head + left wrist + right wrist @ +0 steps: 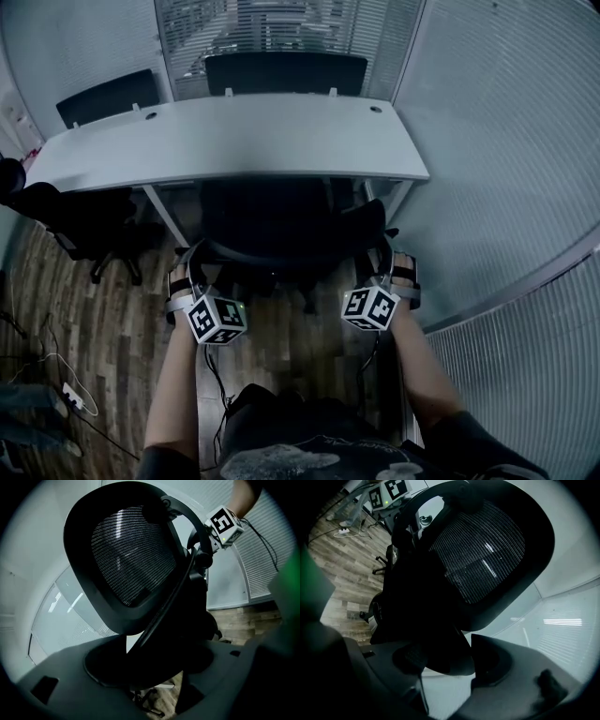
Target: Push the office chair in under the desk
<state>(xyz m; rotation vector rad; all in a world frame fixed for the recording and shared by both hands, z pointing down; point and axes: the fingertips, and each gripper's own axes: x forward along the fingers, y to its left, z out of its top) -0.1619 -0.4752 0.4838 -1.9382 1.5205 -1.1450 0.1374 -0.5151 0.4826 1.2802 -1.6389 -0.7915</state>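
Observation:
A black office chair (281, 225) with a mesh backrest stands with its seat under the white desk (234, 141). My left gripper (192, 264) is at the left edge of the backrest and my right gripper (384, 262) at the right edge. In the left gripper view the backrest (131, 555) rises ahead, and its dark rim fills the gap between the left gripper's (150, 663) jaws. In the right gripper view the backrest (483, 550) likewise sits between the right gripper's (445, 663) jaws. Both sets of jaws stand wide and closed on the rim.
Two more black chairs (286, 70) (108, 94) stand behind the desk, and another one (75, 220) stands at its left end. A ribbed glass partition (506, 141) runs close along the right. A power strip (70, 398) and cables lie on the wood floor at the left.

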